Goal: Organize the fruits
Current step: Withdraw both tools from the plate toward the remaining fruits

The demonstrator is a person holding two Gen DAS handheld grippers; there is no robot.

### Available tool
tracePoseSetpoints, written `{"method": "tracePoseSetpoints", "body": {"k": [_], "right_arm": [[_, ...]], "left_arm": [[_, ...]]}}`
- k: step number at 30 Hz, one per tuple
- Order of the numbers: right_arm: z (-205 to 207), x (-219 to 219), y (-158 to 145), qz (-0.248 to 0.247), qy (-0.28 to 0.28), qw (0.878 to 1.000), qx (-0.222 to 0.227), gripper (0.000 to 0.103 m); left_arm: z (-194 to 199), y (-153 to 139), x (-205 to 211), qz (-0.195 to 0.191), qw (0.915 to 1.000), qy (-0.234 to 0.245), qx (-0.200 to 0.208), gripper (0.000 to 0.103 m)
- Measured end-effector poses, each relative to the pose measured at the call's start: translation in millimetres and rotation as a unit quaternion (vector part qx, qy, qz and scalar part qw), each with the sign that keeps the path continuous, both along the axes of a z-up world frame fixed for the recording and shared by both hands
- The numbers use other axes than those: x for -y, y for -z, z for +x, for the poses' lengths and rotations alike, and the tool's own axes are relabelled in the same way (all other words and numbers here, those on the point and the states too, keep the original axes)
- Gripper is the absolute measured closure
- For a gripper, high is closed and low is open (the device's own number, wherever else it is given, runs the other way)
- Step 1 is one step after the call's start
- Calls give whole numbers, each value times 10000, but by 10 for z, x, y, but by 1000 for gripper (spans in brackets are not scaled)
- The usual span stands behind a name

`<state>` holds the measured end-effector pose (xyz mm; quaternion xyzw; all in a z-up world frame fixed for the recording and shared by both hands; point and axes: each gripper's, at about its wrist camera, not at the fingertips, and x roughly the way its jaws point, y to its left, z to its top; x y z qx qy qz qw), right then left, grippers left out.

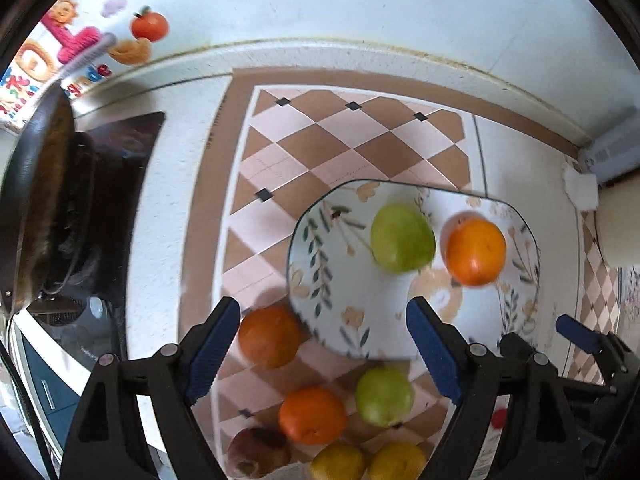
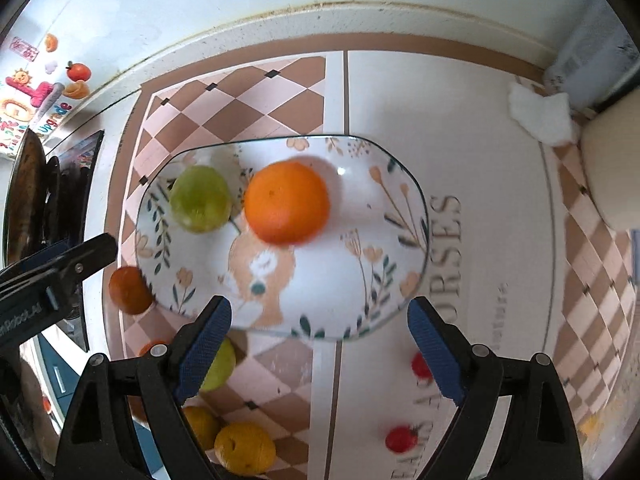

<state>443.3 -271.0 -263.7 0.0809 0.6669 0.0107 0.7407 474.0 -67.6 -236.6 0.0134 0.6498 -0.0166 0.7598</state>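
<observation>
A floral plate [image 1: 332, 280] [image 2: 360, 280] holds a green apple [image 1: 402, 238] [image 2: 200, 199] and an orange [image 1: 475, 251] [image 2: 286, 202]. On the checkered mat before it lie an orange [image 1: 270, 336] [image 2: 130, 290], another orange [image 1: 312, 414], a green apple [image 1: 384, 396] [image 2: 220, 366], two lemons [image 1: 338, 462] [image 2: 245, 448], a brownish fruit [image 1: 258, 452] and two small red fruits [image 2: 400, 438]. My left gripper [image 1: 324, 354] is open and empty above the loose fruit. My right gripper [image 2: 320, 350] is open and empty at the plate's near rim, and shows at the right of the left wrist view [image 1: 580, 336].
A dark pan [image 1: 36, 200] sits on a black stove at the left. A wall with colourful stickers [image 1: 80, 40] runs behind. White crumpled paper [image 2: 540, 114] lies at the back right, next to a cream container [image 2: 612, 176].
</observation>
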Motion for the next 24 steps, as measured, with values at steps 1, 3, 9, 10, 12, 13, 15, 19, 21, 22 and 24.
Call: {"method": "tracePoseSetpoints", "body": {"k": [1,3,9,10,12,13,15,19,21,22,24], "right_arm": [[-70,-56,-54,-3,25,10000,39,11],[-242,-71,-219,-18,98,9998,171,11],[-545,-187,-664,-172,295,9980,528,11],[-621,-197,-753,-195,338,9974,605,11],[-687,-227,-862,-221,369,9967,693,11],[-750,-243,-930,-222,386,9963,737,11],[-845,-281,-1026,-193,409,9958,794,11],[-1064,-339,-1232,-224,418,9940,982,11],[-1165,-368,-1322,-176,433,9934,1052,11],[-1214,-381,-1364,-153,436,9931,1079,11],[-1312,-413,-1455,-125,444,9922,1161,11]], "left_arm": [[-56,-52,-33,-21,10000,27,54,18],[-171,-189,-107,-36,9998,62,203,18],[-508,-519,-119,-91,9982,212,554,18],[-571,-570,-132,-108,9978,231,614,18],[-690,-680,-157,-90,9967,294,753,18],[-756,-741,-174,-117,9962,328,801,18],[-855,-829,-202,-186,9955,351,860,18],[-1045,-1000,-243,-251,9934,421,1035,18],[-1149,-1094,-264,-278,9922,454,1129,18],[-1187,-1128,-277,-302,9918,457,1158,18],[-1268,-1201,-304,-300,9906,462,1251,18]]}}
